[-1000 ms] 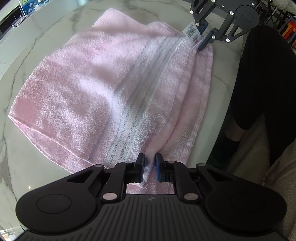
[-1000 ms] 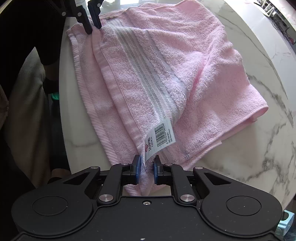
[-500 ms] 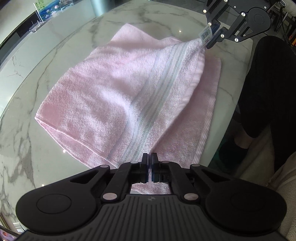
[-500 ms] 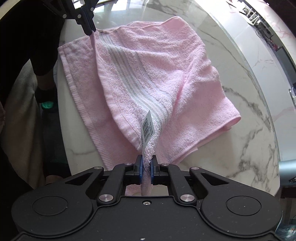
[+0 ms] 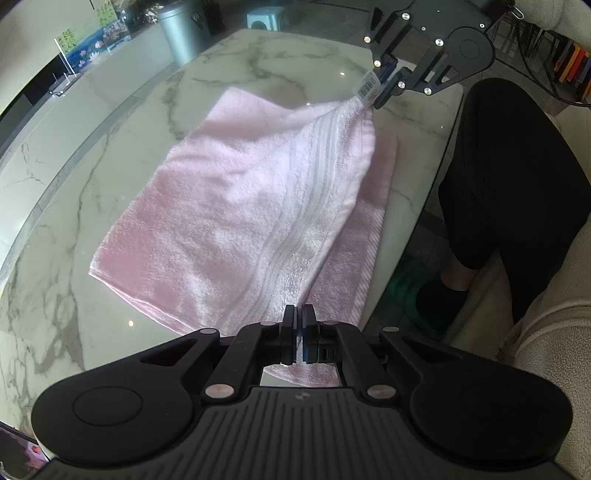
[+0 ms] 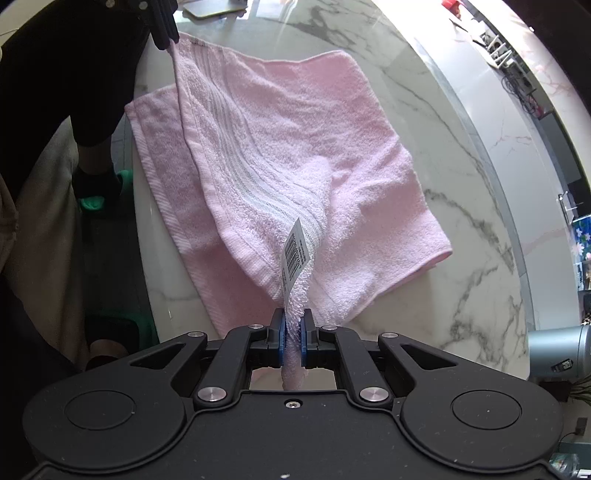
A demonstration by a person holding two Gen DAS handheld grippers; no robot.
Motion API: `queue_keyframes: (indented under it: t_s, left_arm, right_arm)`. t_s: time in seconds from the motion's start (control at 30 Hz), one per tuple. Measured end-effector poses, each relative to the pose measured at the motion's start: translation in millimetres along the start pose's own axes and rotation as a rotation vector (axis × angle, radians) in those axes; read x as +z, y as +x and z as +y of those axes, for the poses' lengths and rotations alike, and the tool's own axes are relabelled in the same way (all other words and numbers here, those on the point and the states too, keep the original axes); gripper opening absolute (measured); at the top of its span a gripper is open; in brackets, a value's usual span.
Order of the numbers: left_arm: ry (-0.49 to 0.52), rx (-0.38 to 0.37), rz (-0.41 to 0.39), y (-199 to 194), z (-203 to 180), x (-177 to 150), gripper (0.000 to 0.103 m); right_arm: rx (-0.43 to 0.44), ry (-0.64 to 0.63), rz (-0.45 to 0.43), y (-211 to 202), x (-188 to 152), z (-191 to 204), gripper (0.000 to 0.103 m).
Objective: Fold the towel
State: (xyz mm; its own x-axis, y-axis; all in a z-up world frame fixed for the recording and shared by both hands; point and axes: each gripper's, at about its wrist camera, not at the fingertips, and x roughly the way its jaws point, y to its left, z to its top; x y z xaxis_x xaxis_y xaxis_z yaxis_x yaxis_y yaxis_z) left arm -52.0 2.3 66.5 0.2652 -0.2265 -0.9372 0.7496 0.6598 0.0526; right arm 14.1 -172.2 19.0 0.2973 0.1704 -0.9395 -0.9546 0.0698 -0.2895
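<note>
A pink towel (image 5: 240, 206) with a white striped band lies partly folded on the marble table (image 5: 110, 147). My left gripper (image 5: 298, 332) is shut on one corner of its upper layer. My right gripper (image 6: 293, 332) is shut on the other corner, where a barcode tag (image 6: 295, 254) hangs. Both corners are lifted above the table and the edge between them is stretched taut. The lower layer (image 6: 162, 184) lies flat near the table's edge. Each gripper shows in the other's view: the right one (image 5: 386, 86), the left one (image 6: 164, 31).
The person's black-clad leg (image 5: 498, 177) and a green-soled foot (image 6: 99, 192) are beside the table's edge. A grey metal bin (image 5: 181, 33) stands beyond the table. A raised marble ledge (image 6: 535, 147) runs along the far side.
Both grippers closed tight on the towel corners and rose, lifting the upper layer's edge off the table. The towel looks smaller and further below now.
</note>
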Motion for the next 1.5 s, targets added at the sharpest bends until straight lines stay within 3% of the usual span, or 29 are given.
queue_keyframes:
  t_s: [0.27,0.33,0.4,0.57,0.8,0.97,1.5]
  left_arm:
    - [-0.043,-0.064,0.052,54.8,-12.2,-12.9,0.002]
    - [-0.052,-0.075,0.069,63.5,-11.1,-13.5,0.002]
    - [-0.051,-0.091,0.076,67.9,-10.5,-13.6,0.004]
    - [-0.011,-0.092,0.065,67.2,-12.5,-12.8,0.034]
    - [0.014,-0.043,0.034,68.8,-22.6,-14.4,0.036]
    - [0.012,-0.007,0.053,78.4,-26.2,-13.7,0.036]
    - [-0.037,-0.042,0.096,82.0,-27.3,-15.0,0.036]
  right_arm:
    - [0.042,0.034,0.070,50.4,-6.1,1.9,0.007]
    - [0.065,0.040,0.082,56.4,-7.6,0.9,0.011]
    - [0.084,0.043,0.095,59.0,-9.8,-1.4,0.028]
    - [0.052,-0.013,0.084,51.8,-18.5,-5.5,0.041]
    - [0.067,-0.207,-0.039,34.9,-22.4,9.6,0.042]
    - [0.083,-0.318,-0.036,35.4,-17.2,33.8,0.042]
    - [0.113,-0.265,0.039,57.4,-24.4,28.4,0.042]
